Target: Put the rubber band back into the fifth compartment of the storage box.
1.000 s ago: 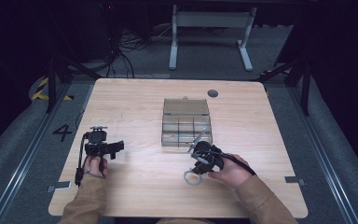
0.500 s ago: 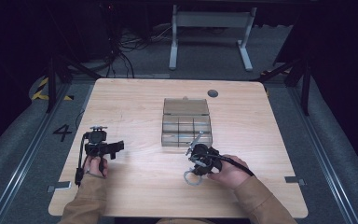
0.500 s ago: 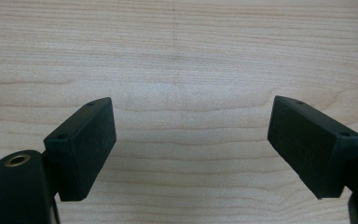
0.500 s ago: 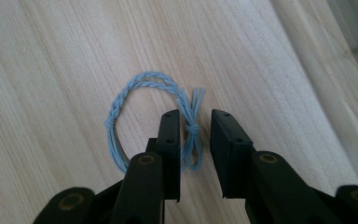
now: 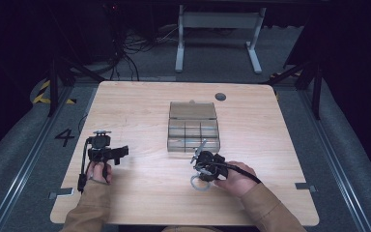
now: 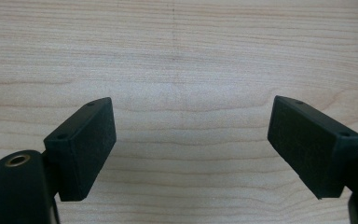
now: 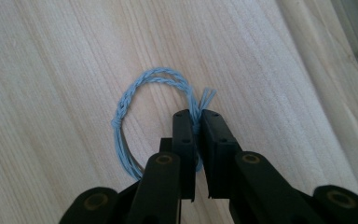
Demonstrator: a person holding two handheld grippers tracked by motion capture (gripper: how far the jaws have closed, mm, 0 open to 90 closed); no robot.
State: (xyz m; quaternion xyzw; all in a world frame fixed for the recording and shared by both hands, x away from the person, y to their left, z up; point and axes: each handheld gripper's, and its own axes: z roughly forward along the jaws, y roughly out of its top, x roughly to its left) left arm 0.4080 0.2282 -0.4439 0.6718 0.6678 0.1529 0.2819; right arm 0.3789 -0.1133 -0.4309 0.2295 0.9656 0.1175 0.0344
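Observation:
A loop of light blue braided cord lies on the wooden table, with my right gripper shut on it near its knotted ends. In the high view the cord loop shows pale beside the right gripper, at the table's front centre-right. My left gripper is open over bare wood, nothing between its jaws. From above, the left gripper sits near the table's front left, pointing right.
A clear plastic compartment box with its lid raised stands at the table's middle, just behind the right gripper. A dark round grommet sits near the far edge. The person's sleeves come in from the bottom edge.
The right gripper has shifted slightly with the cord; the left gripper has stayed still.

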